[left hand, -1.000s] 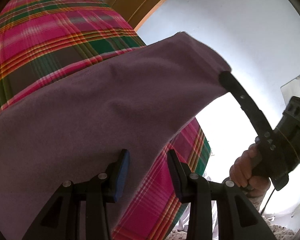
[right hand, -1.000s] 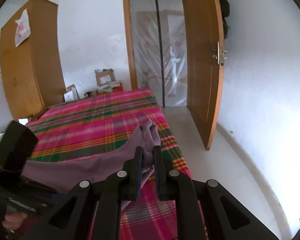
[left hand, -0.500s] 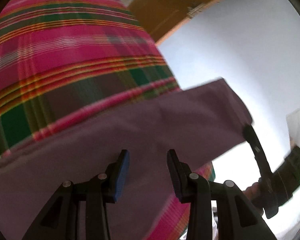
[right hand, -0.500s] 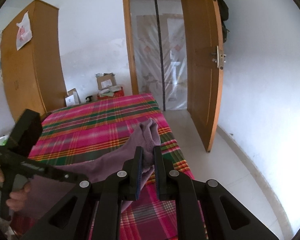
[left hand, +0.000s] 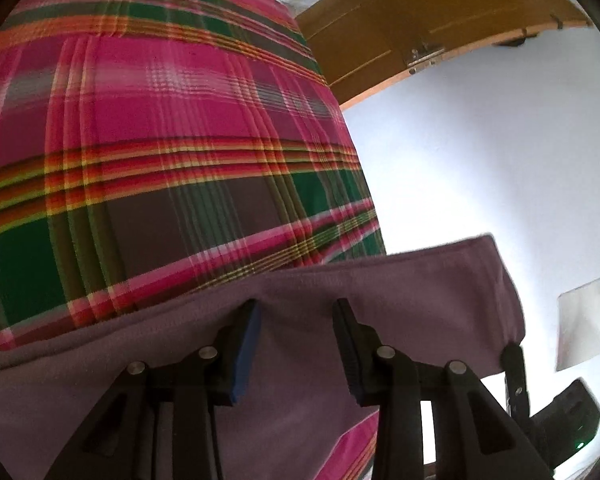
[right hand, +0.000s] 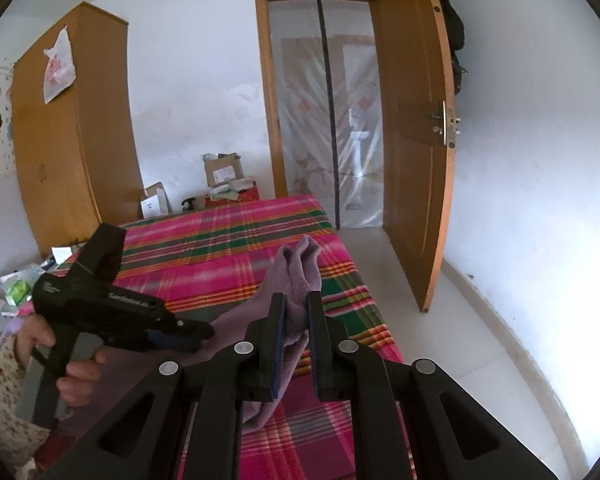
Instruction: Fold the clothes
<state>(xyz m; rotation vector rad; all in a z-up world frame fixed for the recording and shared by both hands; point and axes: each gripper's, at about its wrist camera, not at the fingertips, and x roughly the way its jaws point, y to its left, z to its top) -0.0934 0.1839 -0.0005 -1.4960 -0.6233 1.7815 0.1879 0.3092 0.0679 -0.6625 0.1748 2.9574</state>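
Note:
A purple garment hangs stretched over the plaid bed. In the left wrist view my left gripper sits at the garment's upper edge. Its jaws stand apart and are closing, with the cloth behind them and no pad pressing on it. My right gripper is shut on a bunched corner of the purple garment, lifted above the bed. In the right wrist view the left gripper is held by a hand and points at the cloth just left of my right fingers. The right gripper shows at the cloth's far corner.
An open wooden door and a doorway with a plastic curtain lie beyond the bed. A wardrobe stands at the left, with boxes against the back wall. Pale floor runs along the bed's right side.
The left gripper has slid and rolled along the purple cloth up to its top edge, nearer the right gripper. The right gripper has kept still with its corner of cloth.

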